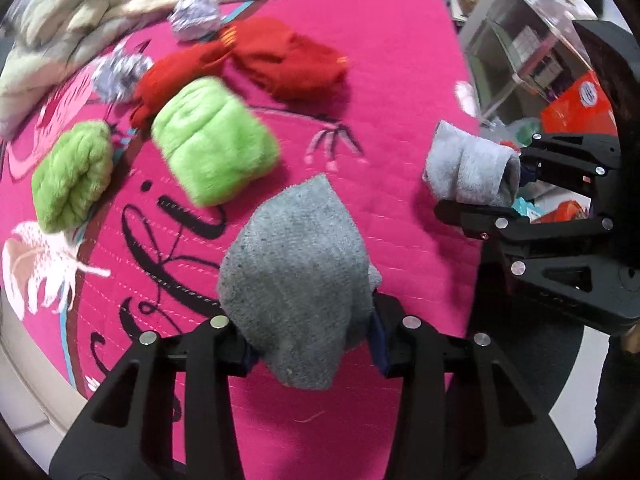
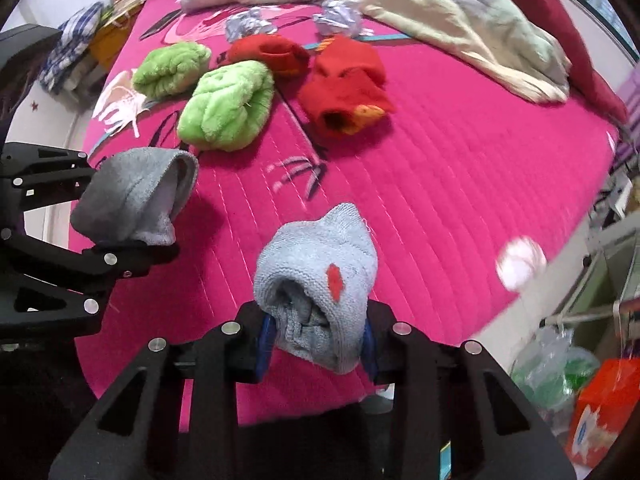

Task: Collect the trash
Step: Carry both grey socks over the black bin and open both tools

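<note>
My left gripper [image 1: 312, 344] is shut on a dark grey rolled sock [image 1: 296, 272], held above the pink bedspread [image 1: 400, 80]. In the right wrist view the same gripper [image 2: 128, 208] and its sock [image 2: 136, 196] show at the left. My right gripper [image 2: 316, 336] is shut on a light grey rolled sock [image 2: 320, 264] with a red spot. It appears at the bed's right edge in the left wrist view [image 1: 480, 184], sock [image 1: 468, 168] in its jaws. Two crumpled paper balls [image 2: 338, 18] [image 2: 248, 26] lie far back on the bed.
Two green sock rolls [image 2: 228, 108] [image 2: 172, 68] and two red ones [image 2: 344, 88] [image 2: 268, 52] lie mid-bed. A pale blanket [image 2: 440, 8] is heaped at the back. A blurred white round thing [image 2: 520, 264] is near the bed edge. Plastic bags [image 2: 552, 376] and an orange box [image 2: 600, 412] sit on the floor.
</note>
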